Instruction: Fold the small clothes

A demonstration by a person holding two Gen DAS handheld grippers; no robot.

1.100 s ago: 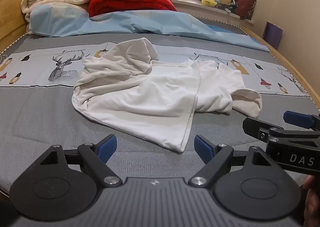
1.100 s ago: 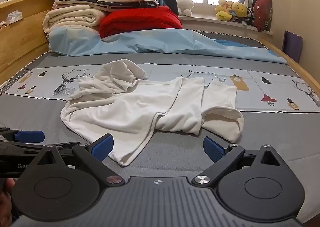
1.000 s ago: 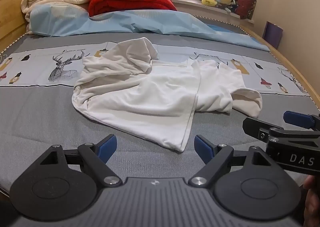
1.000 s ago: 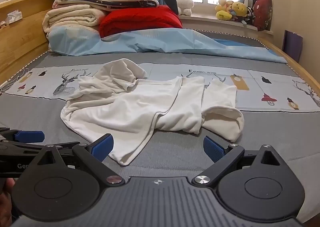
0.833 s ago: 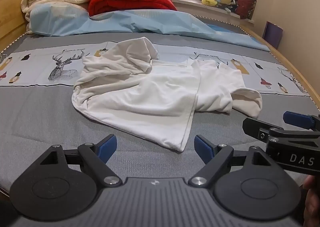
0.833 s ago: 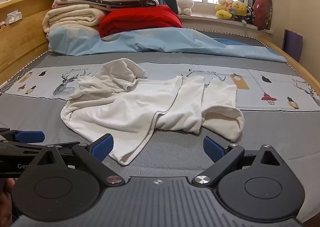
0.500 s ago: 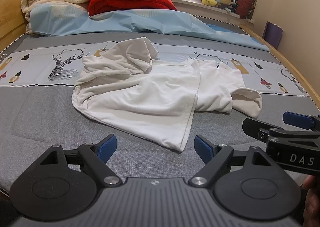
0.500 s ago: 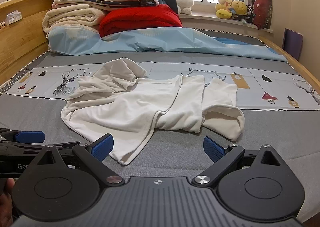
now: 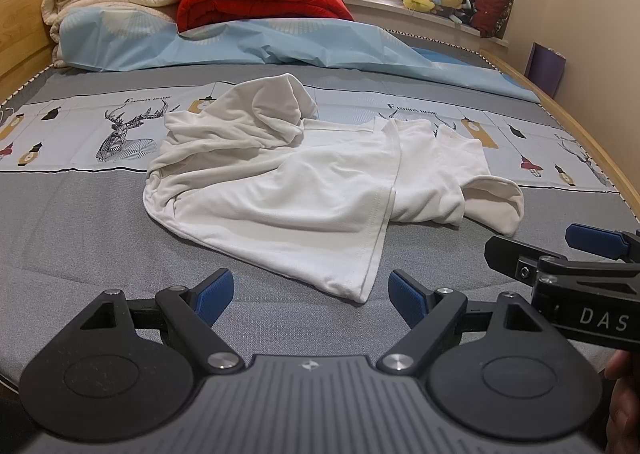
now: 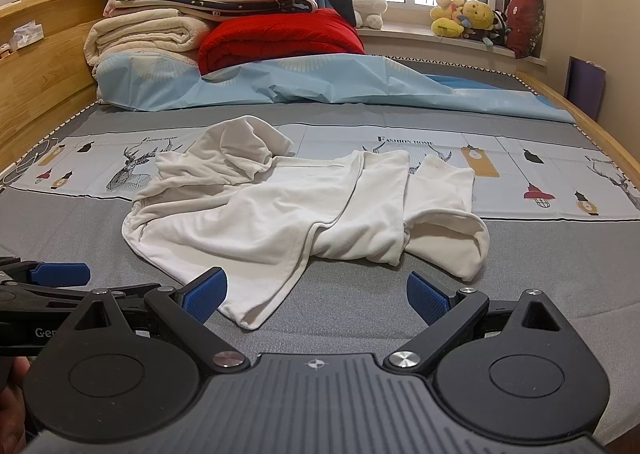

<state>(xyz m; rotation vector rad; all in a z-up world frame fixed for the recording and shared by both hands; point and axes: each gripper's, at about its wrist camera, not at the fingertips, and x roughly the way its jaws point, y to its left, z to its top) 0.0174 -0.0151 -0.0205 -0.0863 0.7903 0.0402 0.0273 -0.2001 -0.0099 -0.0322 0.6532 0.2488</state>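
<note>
Lying crumpled on the grey bedsheet, white shirt; both hand-held grippers wide open, empty.

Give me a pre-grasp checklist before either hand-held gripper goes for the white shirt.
1. Left hand-held gripper open, nothing held: ok.
2. Right hand-held gripper open, nothing held: ok.
3. White shirt flat for folding: not ok; crumpled, bunched at the far left.
4. Near corner of the shirt exposed, lying just ahead of both grippers: ok.
5. Sleeve spread out: not ok, curled over.
6. Layers at the hem separable: cannot tell.
</note>
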